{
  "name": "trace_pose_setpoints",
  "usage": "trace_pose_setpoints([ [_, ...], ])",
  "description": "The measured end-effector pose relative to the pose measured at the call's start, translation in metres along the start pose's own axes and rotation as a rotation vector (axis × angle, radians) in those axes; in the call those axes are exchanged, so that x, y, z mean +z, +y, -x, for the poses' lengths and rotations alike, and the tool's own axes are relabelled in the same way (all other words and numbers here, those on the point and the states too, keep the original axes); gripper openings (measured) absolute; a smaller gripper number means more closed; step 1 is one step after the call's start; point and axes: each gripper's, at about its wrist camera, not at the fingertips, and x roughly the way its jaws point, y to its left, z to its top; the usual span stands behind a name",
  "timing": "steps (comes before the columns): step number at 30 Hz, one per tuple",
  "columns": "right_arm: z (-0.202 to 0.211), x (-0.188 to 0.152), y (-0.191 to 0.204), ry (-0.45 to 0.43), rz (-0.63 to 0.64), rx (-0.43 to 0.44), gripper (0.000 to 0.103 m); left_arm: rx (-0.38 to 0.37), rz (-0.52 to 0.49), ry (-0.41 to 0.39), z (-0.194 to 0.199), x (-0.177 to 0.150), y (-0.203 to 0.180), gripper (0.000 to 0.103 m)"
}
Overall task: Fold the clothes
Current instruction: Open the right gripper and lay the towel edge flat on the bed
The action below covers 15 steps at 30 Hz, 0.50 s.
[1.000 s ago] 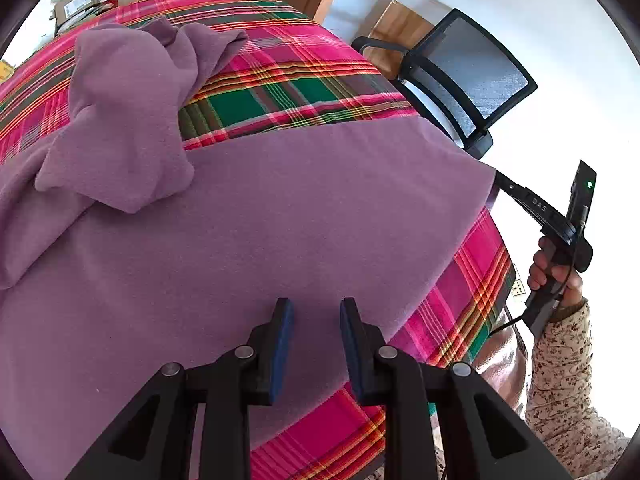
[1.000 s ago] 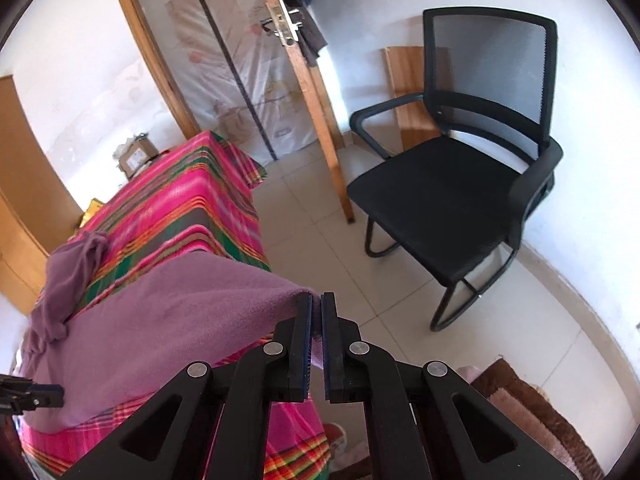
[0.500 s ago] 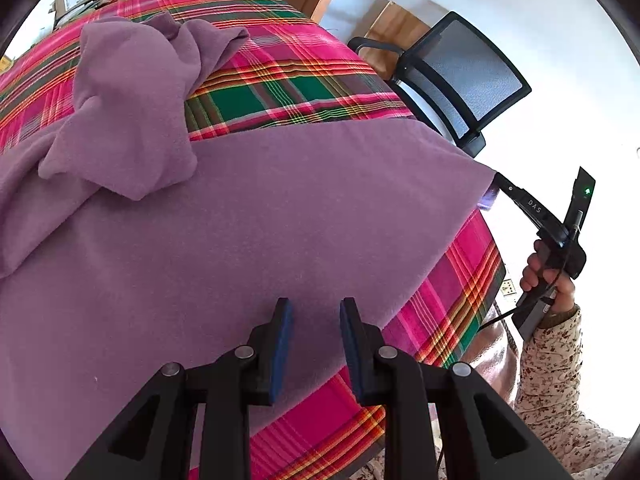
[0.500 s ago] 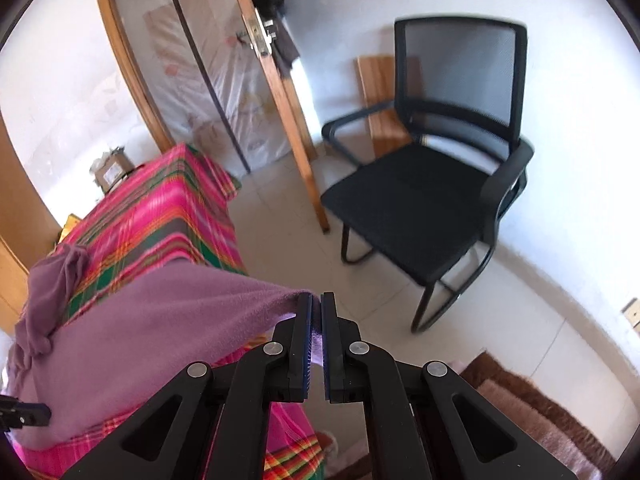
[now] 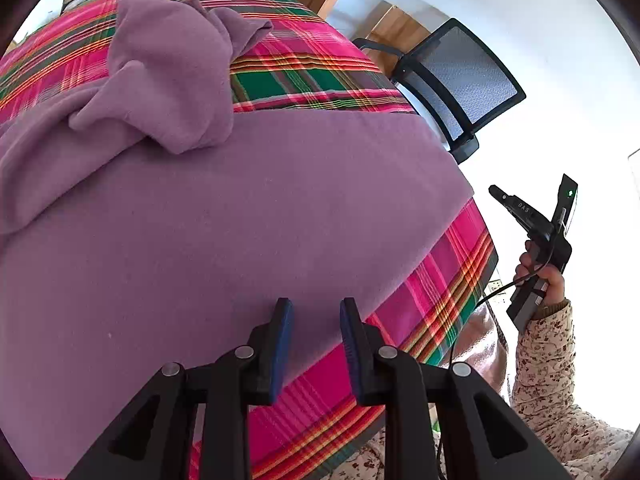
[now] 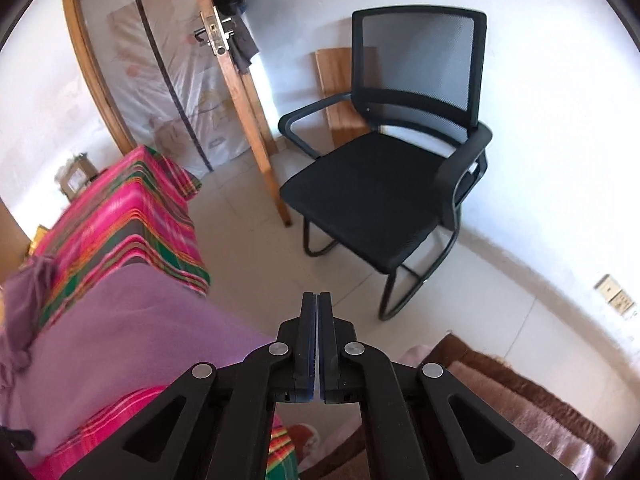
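Note:
A purple garment lies spread flat on the plaid tablecloth, with one part bunched up at the far left. My left gripper is open just above the garment's near hem, with nothing between its fingers. My right gripper, held in a hand, hangs off the table's right edge, a small gap away from the garment's corner. In the right wrist view the right gripper is shut, and the garment lies to its left, outside the fingers.
A black mesh chair stands on the tiled floor right of the table. A wooden door is behind it. A brown rug lies at lower right. A small box sits at the table's far end.
The right gripper held the garment's right corner before. Now the corner lies on the table and the gripper has drawn away to the right. The left gripper stayed open over the hem.

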Motion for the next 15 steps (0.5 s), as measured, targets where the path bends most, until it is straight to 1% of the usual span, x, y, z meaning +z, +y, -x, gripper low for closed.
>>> trace_pose_setpoints([
  [3,0.003,-0.005,0.009,0.012,0.020,0.003,0.002,-0.003,0.000,-0.010,0.007,-0.006,0.004,0.025],
  [6,0.008,-0.009,0.028,0.017,0.042,0.050,0.004,-0.006,-0.001,-0.023,0.016,-0.012,0.009,0.025],
  [10,0.020,-0.021,0.082,0.014,0.161,0.167,0.005,0.006,0.043,-0.090,0.044,-0.024,0.030,0.025],
  [15,0.035,-0.037,0.152,0.011,0.317,0.317,0.005,0.066,0.181,-0.173,0.078,-0.042,0.079,0.025],
])
